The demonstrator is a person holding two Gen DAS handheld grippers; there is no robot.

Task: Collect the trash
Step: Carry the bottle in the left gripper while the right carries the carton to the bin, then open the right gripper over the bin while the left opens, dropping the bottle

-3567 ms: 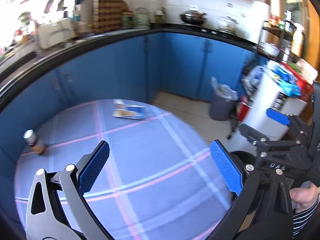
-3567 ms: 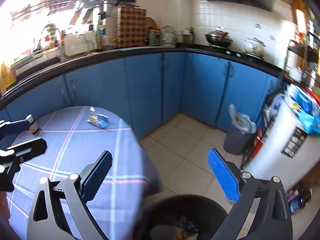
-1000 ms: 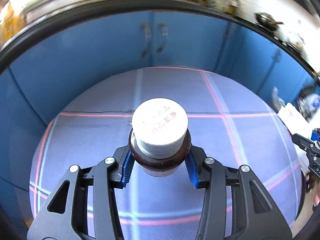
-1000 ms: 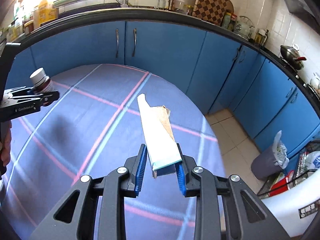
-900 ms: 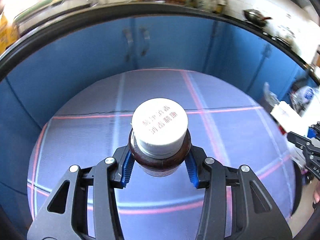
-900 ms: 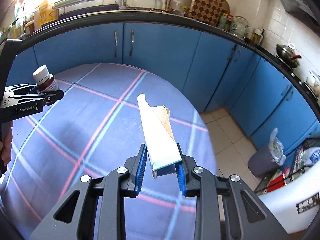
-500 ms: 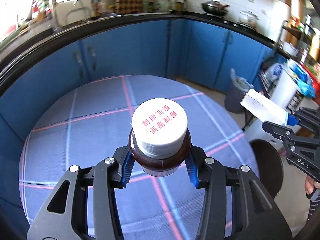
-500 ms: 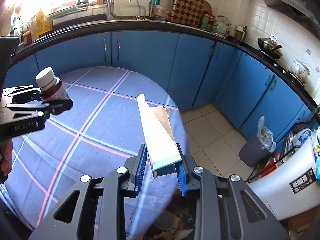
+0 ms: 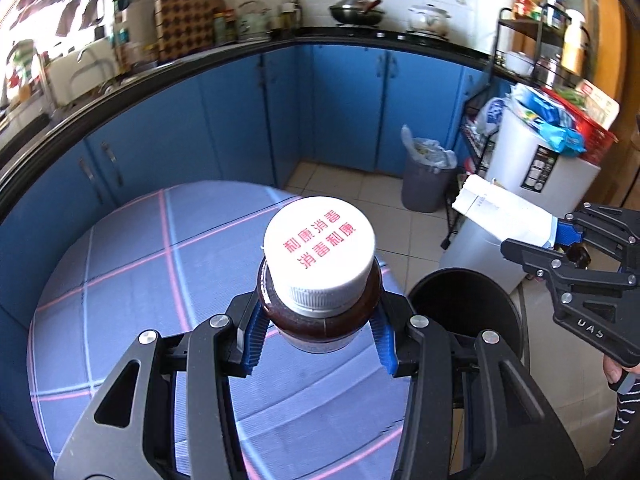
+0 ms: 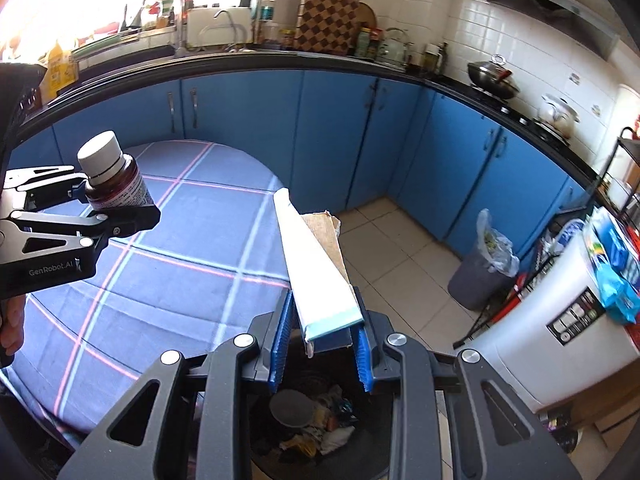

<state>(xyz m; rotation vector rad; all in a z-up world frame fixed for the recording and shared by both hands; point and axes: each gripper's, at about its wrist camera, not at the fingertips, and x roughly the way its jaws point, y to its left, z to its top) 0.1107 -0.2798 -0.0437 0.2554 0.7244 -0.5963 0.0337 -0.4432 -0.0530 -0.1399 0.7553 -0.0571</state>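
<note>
Bench point(image 9: 132, 264) w/ blue plaid cloth is round; black bin point(image 10: 320, 432) sits on the floor just off its right edge, already part full of scraps. Both trash items are off the bench and in the air.

Step in hand, as I read it: drop both pieces into the bin.
- Right claw point(image 10: 320, 344) is closed snug on the flattened carton point(image 10: 316, 268), gripped at its near end, long end sticking up and away. It hangs abt over the bin mouth. Since the carton is long, tip it down so the free end points into the bin before letting go, else it may catch the rim or fall on the floor.
- Left claw point(image 9: 318, 340) is clamped abt half-wide round the brown bottle point(image 9: 320, 280) below its white cap, bottle upright, over the bench's right edge. Bring it fully over the opening before release; the bottle is rigid and could bounce off the rim.

Views: right wrist cam looks straight into the bin and shows its contents plus the bottle's side label. Left wrist cam shows only the bin's dark mouth point(image 9: 464, 312), but gives the red print on the cap top and the carton point(image 9: 504, 216) side-on in the right claw point(image 9: 560, 236).
</note>
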